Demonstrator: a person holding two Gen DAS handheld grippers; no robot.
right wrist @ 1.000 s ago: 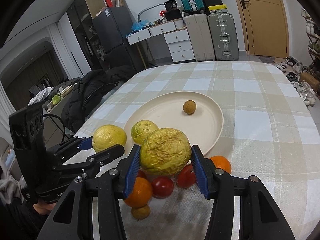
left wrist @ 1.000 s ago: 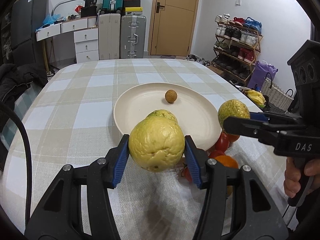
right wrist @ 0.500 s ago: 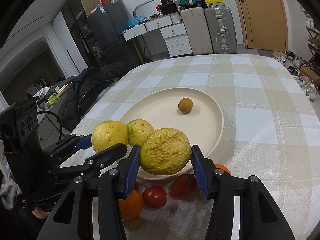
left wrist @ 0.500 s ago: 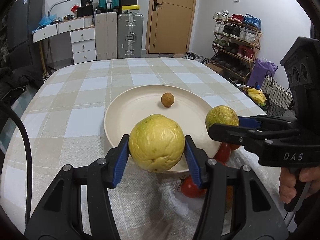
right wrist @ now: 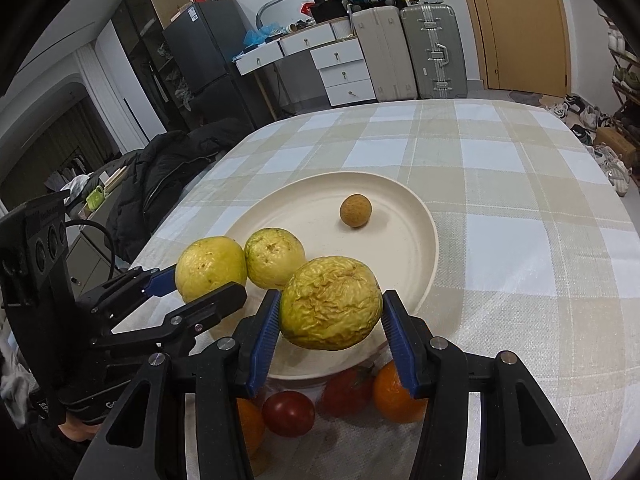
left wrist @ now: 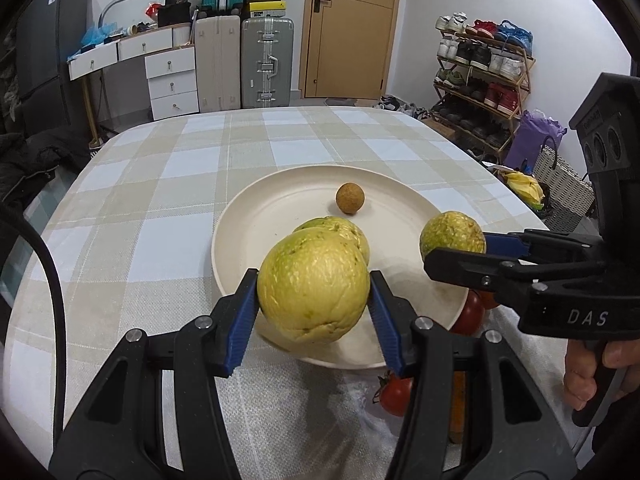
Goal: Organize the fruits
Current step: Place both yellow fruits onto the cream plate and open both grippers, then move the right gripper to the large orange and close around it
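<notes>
1. We see our left gripper clamped on a smooth yellow-green fruit: the blue fingers press both its sides and stand partly apart around it.
2. That fruit hangs over the cream plate at about its 7 o'clock rim.
3. Our right gripper grips a wrinkled yellow fruit the same way, its fingers tight on either flank, over the plate's 6 o'clock edge in the right wrist view.
4. In the left wrist view the right gripper comes in from 3 o'clock, and a hand holds its handle.
5. A third yellow-green fruit lies on the plate at about 8 o'clock, just beside the left gripper's fruit; whether the two touch we cannot tell.
6. A small round brown fruit sits alone on the plate toward 1 o'clock, well apart from the others.
7. On the desk, under a checked cloth, tomatoes and oranges cluster beyond the plate's 6 o'clock rim, below our right gripper.
</notes>
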